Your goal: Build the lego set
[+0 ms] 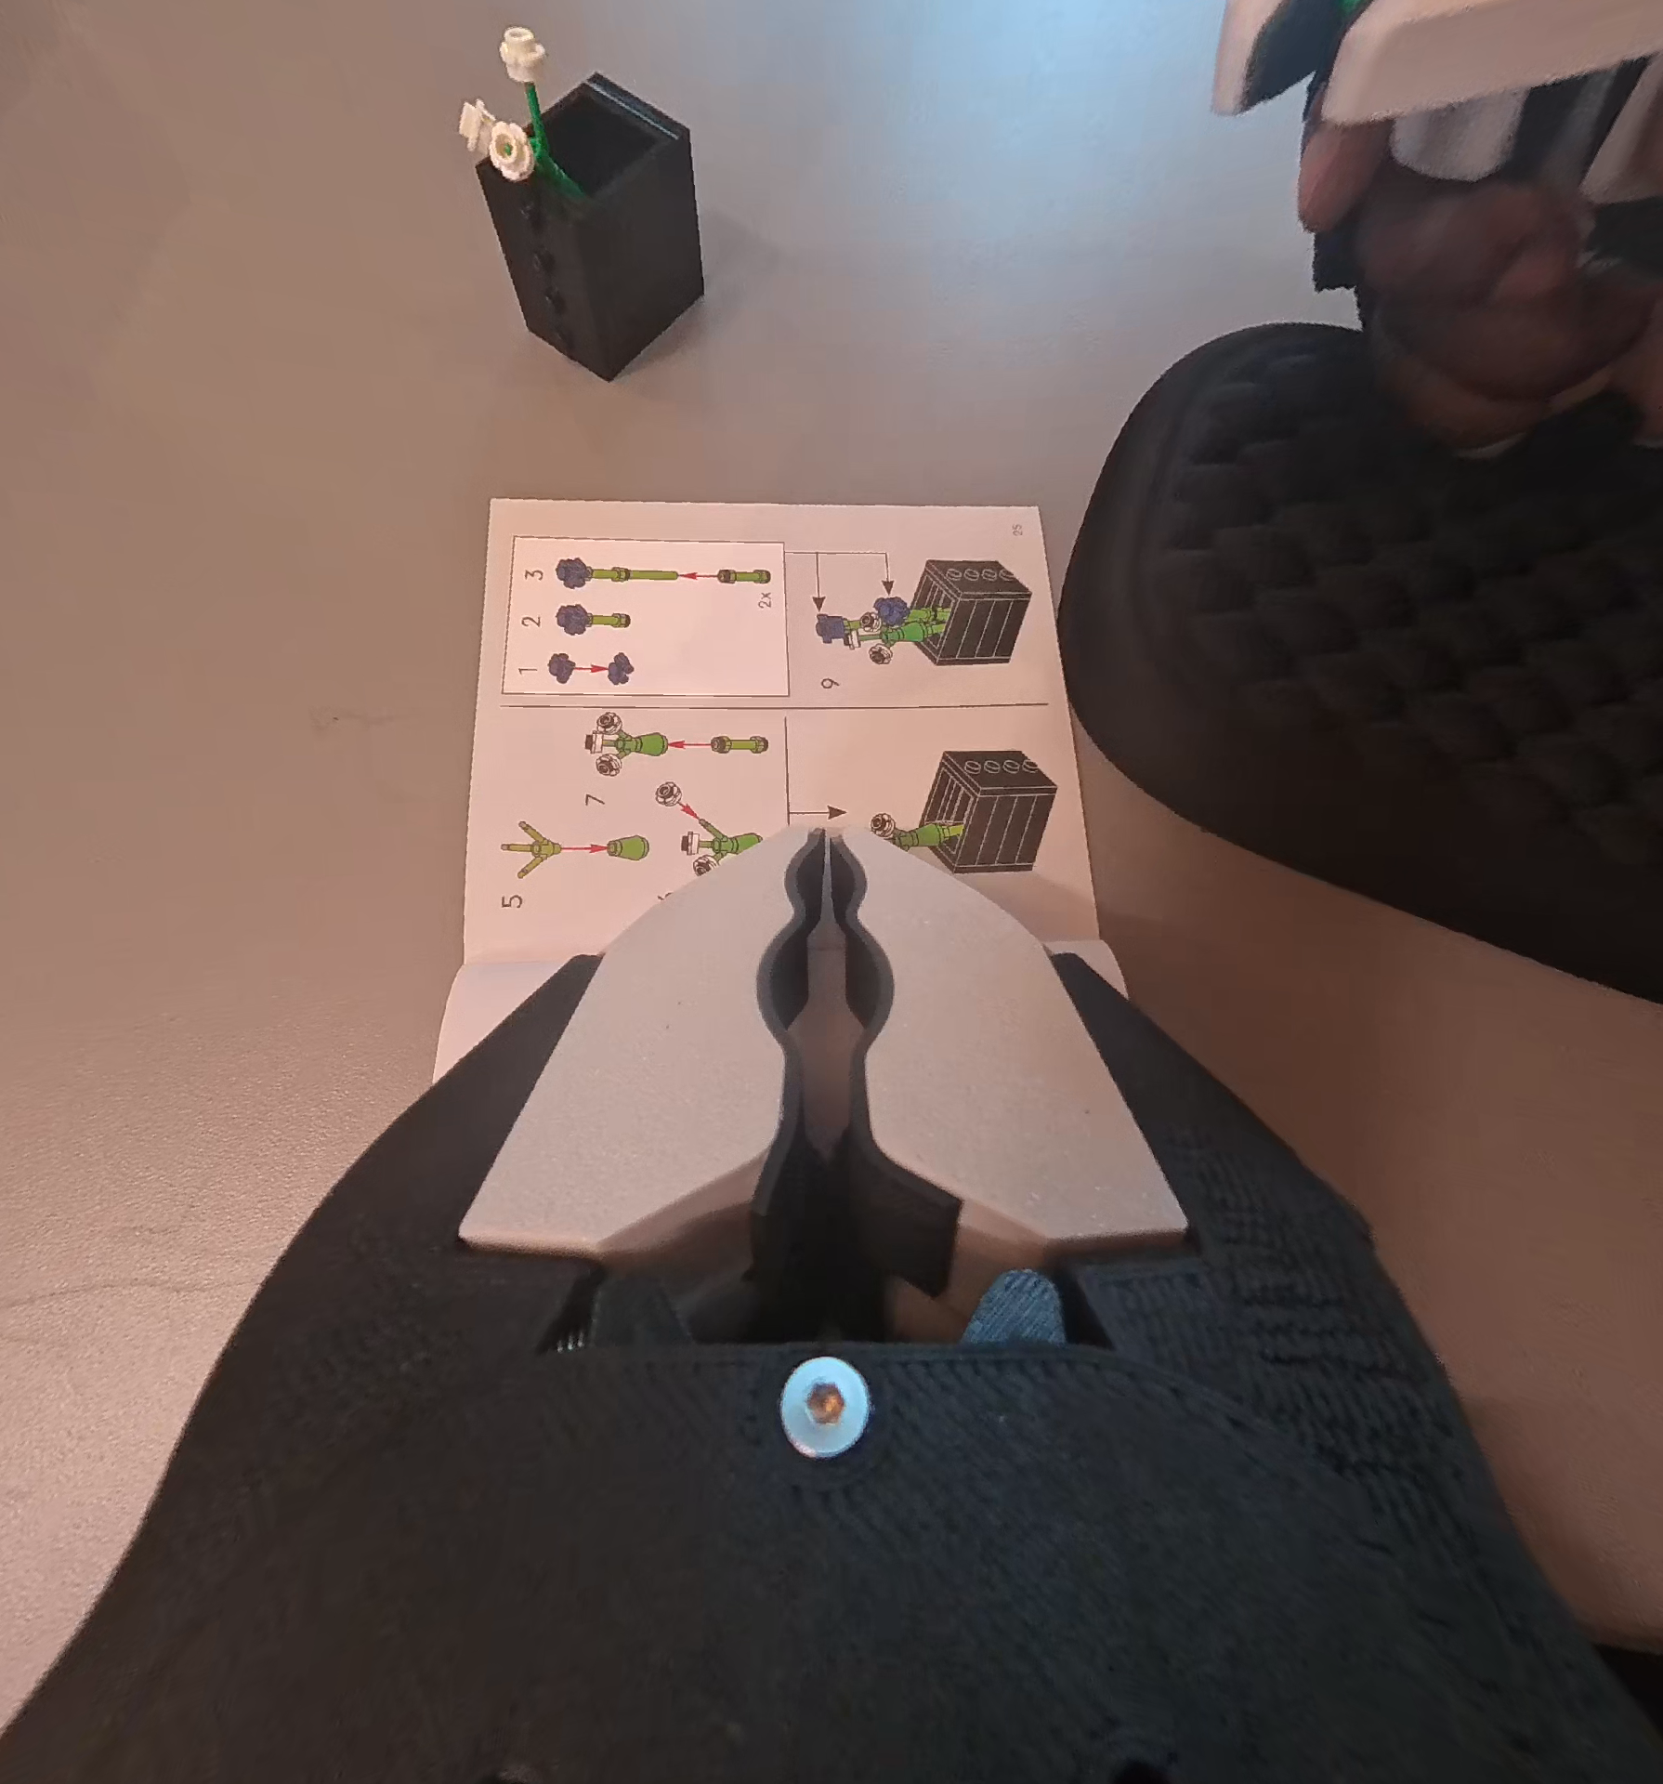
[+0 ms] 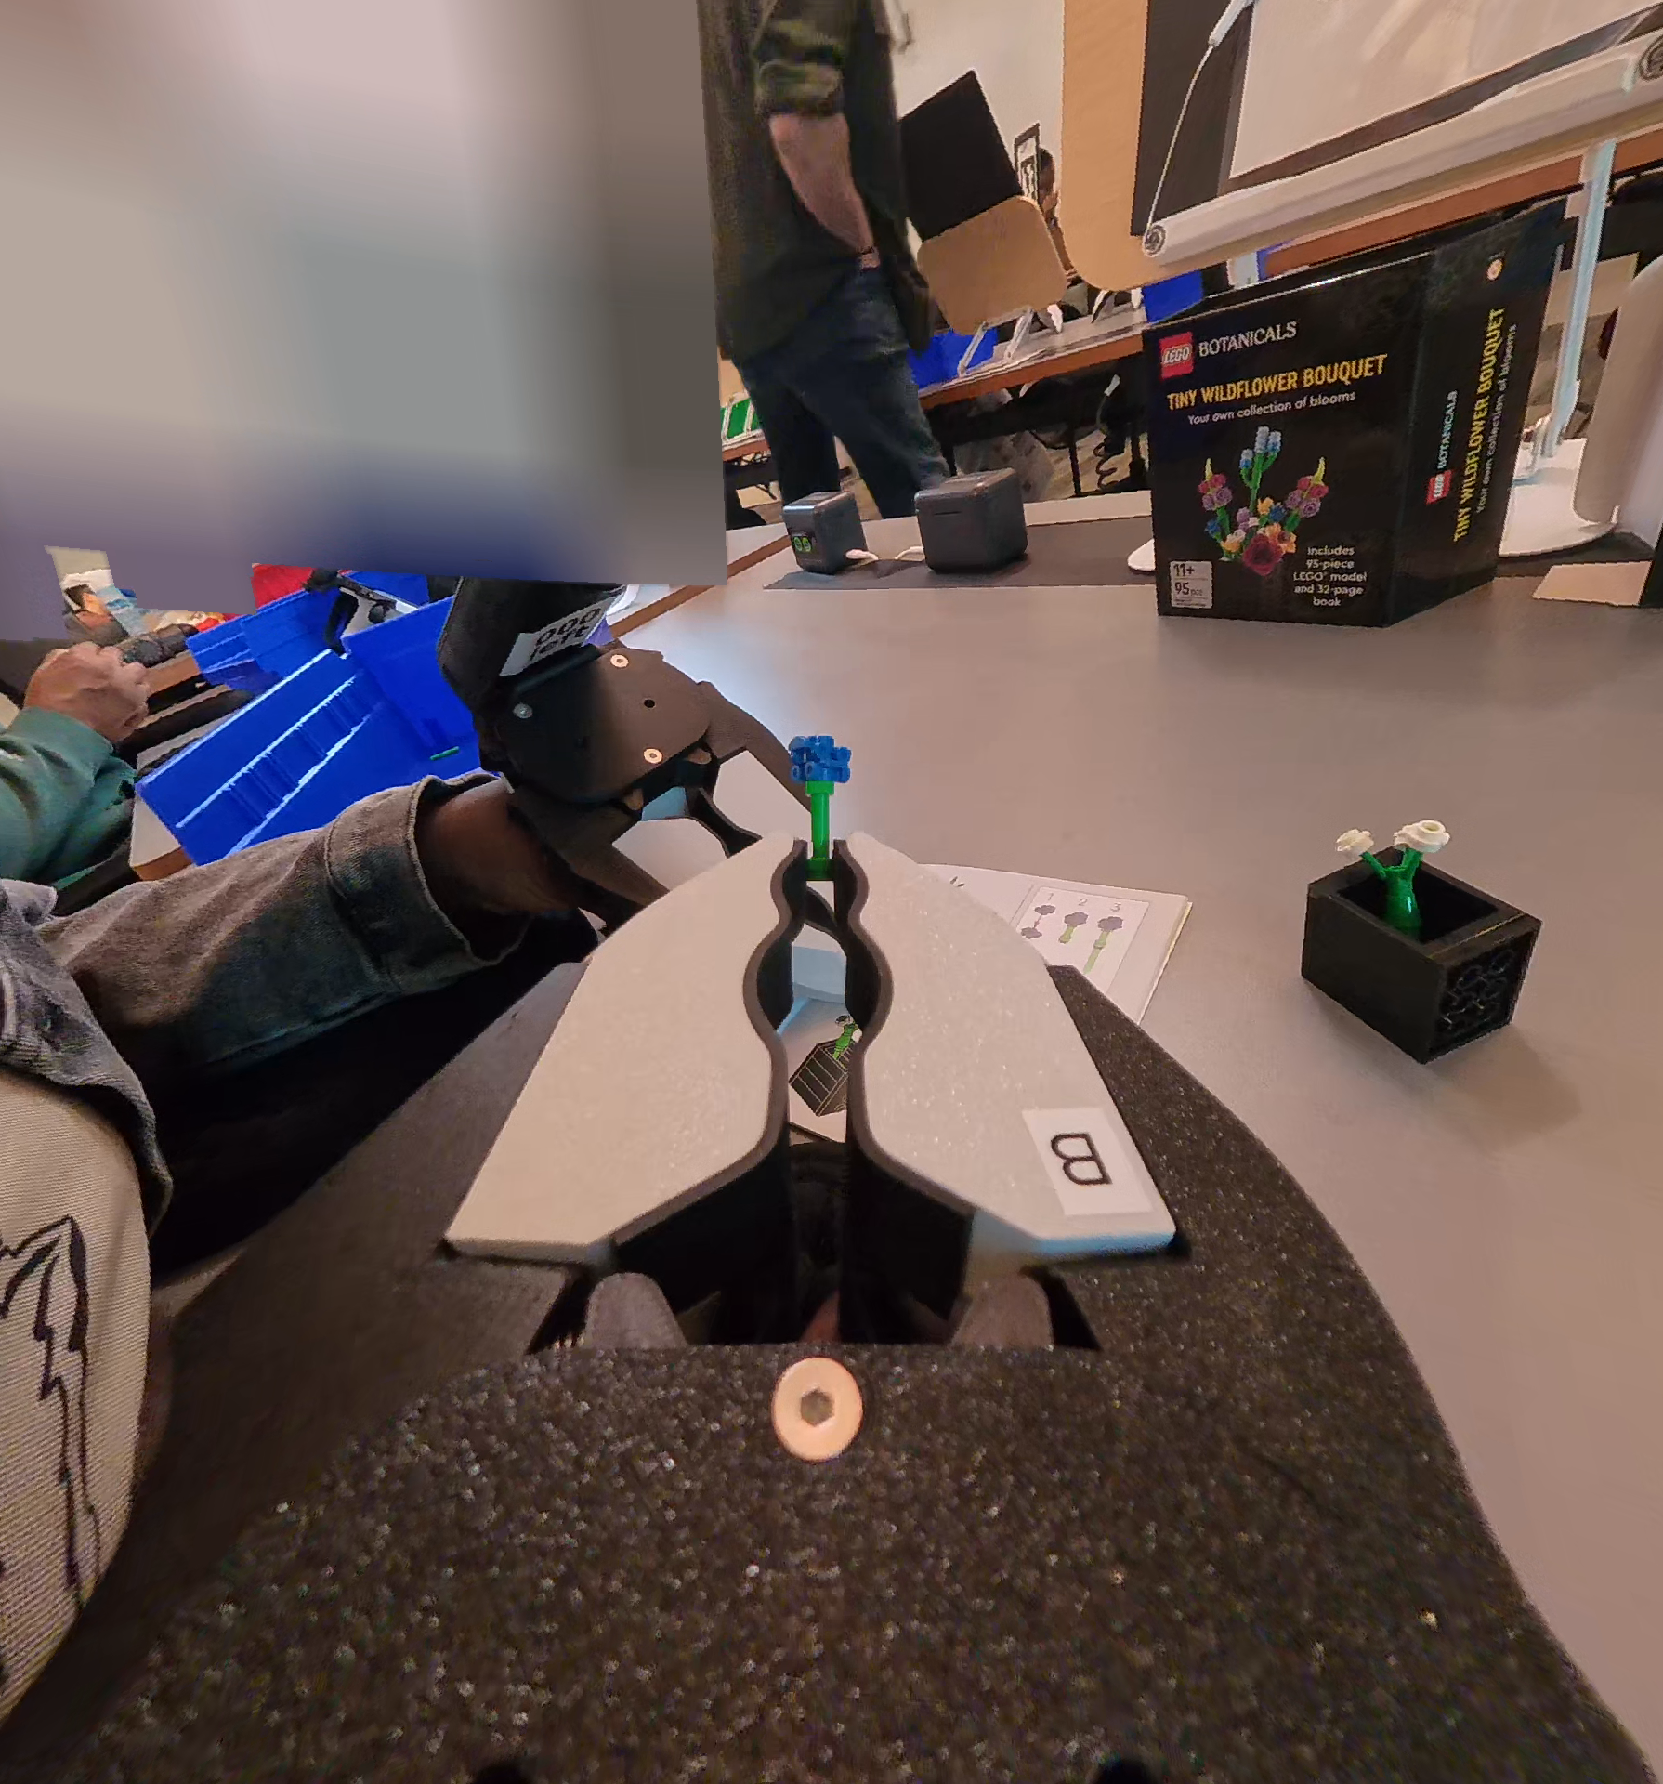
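A blue flower (image 2: 819,796) is pinched by its green stem at the tips of the right gripper (image 2: 819,859). The left gripper (image 1: 824,845) is closed and empty above the booklet (image 1: 953,618). Farther off on the tabletop (image 1: 181,579), the black pot (image 1: 606,251) already holds the white flowers (image 1: 509,145). The blue flower is judged still to be planted.

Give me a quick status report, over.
Left gripper shut, empty, above paper instruction booklet. Right gripper shut on green-stemmed blue flower. Black square vase holds white flowers; nothing blocking it.
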